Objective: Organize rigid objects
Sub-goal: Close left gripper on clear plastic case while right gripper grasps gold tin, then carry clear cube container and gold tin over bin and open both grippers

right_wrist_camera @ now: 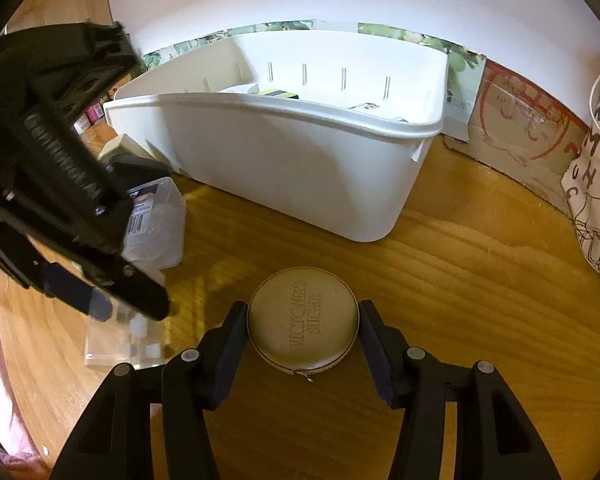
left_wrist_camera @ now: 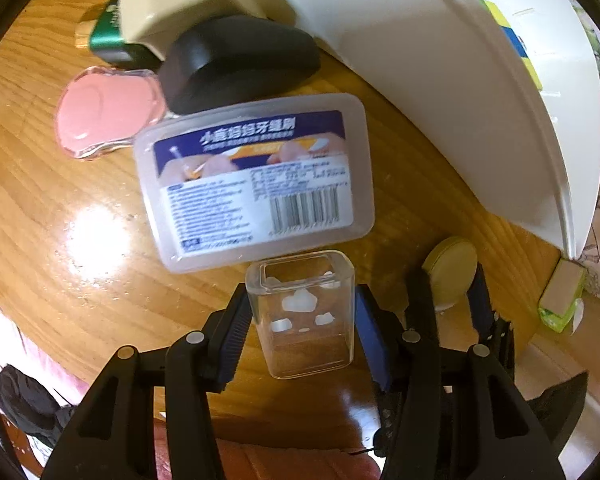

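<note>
The left gripper [left_wrist_camera: 302, 320] pinches a clear cup [left_wrist_camera: 305, 316]; the right gripper [right_wrist_camera: 303, 328] clamps a round tin [right_wrist_camera: 303, 318] — both low over the tabletop [right_wrist_camera: 440, 280]. The white bin [right_wrist_camera: 292, 160] holds some items — several remain outside.

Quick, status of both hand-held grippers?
Left hand-held gripper: shut on clear plastic box.
Right hand-held gripper: shut on round gold tin.

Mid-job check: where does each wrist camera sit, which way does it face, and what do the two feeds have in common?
Left wrist: on the left gripper, looking along its fingers at a clear square container and the labelled plastic box; the right gripper shows too.
Right wrist: on the right gripper, facing the round tin and white bin; the left gripper crosses at left.
Shared: tin, bin, box, wooden table.
</note>
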### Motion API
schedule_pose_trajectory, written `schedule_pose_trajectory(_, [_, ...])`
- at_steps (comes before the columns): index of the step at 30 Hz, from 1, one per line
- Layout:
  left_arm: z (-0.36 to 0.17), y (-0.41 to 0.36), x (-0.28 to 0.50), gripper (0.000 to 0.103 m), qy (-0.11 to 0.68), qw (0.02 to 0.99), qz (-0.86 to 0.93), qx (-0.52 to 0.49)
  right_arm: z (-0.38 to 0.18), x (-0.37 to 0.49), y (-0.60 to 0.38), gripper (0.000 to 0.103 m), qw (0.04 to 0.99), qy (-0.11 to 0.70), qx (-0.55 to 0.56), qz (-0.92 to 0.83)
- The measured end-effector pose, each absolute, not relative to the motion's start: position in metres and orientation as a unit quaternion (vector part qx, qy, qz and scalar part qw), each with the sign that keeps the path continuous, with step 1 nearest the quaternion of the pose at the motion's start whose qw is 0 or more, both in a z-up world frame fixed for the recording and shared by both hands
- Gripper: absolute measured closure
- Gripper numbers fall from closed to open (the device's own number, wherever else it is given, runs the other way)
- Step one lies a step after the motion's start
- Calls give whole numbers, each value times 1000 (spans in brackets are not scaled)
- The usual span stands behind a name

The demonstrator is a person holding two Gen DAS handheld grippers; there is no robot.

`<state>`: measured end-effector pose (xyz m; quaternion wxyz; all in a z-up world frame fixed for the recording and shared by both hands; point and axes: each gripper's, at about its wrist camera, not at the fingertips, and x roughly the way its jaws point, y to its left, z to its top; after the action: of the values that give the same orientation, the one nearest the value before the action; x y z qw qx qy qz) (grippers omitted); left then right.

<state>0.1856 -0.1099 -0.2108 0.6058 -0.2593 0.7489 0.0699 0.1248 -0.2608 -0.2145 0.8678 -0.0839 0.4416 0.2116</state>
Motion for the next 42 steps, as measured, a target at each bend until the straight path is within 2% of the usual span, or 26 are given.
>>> schedule_pose_trajectory(23, [-210, -63, 71, 48, 730, 628, 93, -253, -188, 95, -250, 47, 887, 403, -97, 203])
schedule_pose_trajectory(30, [-206, -25, 28, 48, 722, 635, 104, -253, -181, 72, -234, 47, 887, 393, -108, 216])
schedule_pose_trajectory(42, [-184, 28, 13, 48, 711, 660, 120, -212, -169, 38, -200, 47, 889, 368, -142, 234])
